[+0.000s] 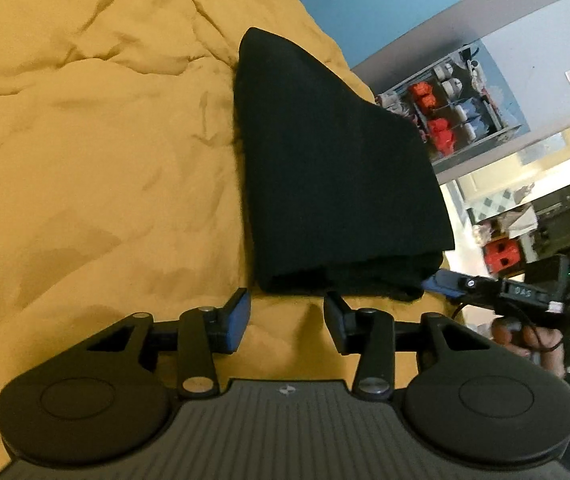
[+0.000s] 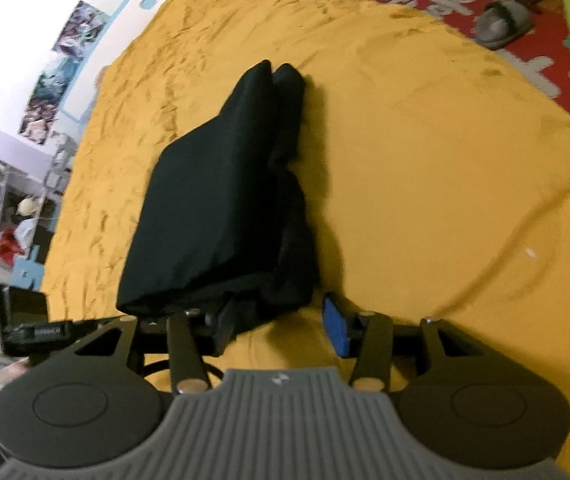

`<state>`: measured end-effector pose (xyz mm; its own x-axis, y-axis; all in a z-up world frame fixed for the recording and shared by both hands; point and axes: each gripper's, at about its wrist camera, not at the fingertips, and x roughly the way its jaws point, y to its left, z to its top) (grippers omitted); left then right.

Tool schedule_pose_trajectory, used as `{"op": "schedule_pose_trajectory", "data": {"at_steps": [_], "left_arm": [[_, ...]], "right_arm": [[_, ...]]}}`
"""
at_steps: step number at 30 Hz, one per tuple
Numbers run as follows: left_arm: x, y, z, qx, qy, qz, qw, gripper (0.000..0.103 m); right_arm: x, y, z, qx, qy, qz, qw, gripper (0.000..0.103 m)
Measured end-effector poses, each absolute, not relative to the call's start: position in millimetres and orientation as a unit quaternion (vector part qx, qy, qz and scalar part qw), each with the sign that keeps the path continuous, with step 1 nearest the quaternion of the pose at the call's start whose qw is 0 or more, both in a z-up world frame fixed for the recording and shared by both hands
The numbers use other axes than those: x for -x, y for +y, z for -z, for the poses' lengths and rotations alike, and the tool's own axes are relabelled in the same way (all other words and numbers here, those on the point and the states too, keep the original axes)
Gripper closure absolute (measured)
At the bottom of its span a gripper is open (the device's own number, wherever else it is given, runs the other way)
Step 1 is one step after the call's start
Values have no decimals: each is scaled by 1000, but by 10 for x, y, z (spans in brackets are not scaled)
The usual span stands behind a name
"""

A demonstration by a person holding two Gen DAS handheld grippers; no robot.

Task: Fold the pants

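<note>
Both grippers — left gripper point(image 1: 287, 320), right gripper point(image 2: 279, 324) — are angling down w/ jaws parted, gripping nothing. Folded black pants point(image 1: 325, 168) are lying on yellow bed point(image 1: 85, 140) just ahead of jaws.

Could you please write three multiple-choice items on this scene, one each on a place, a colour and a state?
1. Where do the folded pants lie?
A. On the red floor mat
B. On the bedspread
C. On a shelf

2. What colour is the bedspread?
A. Mustard yellow
B. Grey
C. Green

3. How does the left tool stand?
A. Clamped on the pants
B. Shut with nothing in it
C. Open, with nothing between its fingers

Answers:
1. B: the black bundle rests on the quilted cover in both views, while the red floor mat lies beyond the bed's edge.
2. A: the cover is mustard yellow all round the pants.
3. C: the fingers stand apart just short of the pants' near edge, with only bedspread showing between them.
</note>
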<state>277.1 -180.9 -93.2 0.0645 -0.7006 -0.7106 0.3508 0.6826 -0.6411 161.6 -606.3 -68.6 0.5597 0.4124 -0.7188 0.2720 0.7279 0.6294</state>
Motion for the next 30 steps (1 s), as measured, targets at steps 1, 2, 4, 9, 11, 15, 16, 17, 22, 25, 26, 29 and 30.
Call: {"op": "schedule_pose_trajectory", "data": {"at_steps": [1,2,4,9,11,15,16,17,22,25,26,29,30], "left_arm": [[-2751,-1805,893,151,576,364,716,53],[-2730,-1792,851,151,576,359,718,53],[-2676,-1776,736,145,572,348,728,51],[-2485,-1925,301,75,536,323,777,41],[-2368,-1985,117,42,517,314,795,36],[-2093,-2076,-233,-2,474,292,830,23],[-2027,-2080,-295,-4,466,290,836,21],[-1980,-2084,-339,-4,459,290,840,20],[-1771,-2124,-470,-21,436,280,855,20],[-1716,-2137,-477,-28,433,275,858,19],[-1699,-2139,-473,-30,435,269,858,19],[-1613,-2113,-476,-30,435,261,861,19],[-1583,-2106,-479,-31,433,260,862,19]], "right_arm": [[-1525,-6042,636,-359,467,-31,807,60],[-1480,-6010,573,-351,469,-19,810,60],[-1372,-5911,422,-327,468,4,821,56],[-1202,-5582,-10,-250,451,38,856,40],[-1170,-5403,-194,-217,439,50,871,31],[-1080,-5041,-542,-170,402,83,896,21],[-1048,-4950,-617,-167,390,90,901,21],[-1023,-4878,-666,-166,383,95,904,21],[-878,-4529,-812,-173,352,108,914,21],[-809,-4361,-845,-173,350,117,913,21],[-772,-4343,-855,-173,350,123,913,21],[-671,-4300,-904,-173,342,158,910,21],[-645,-4301,-916,-172,340,165,910,21]]}}
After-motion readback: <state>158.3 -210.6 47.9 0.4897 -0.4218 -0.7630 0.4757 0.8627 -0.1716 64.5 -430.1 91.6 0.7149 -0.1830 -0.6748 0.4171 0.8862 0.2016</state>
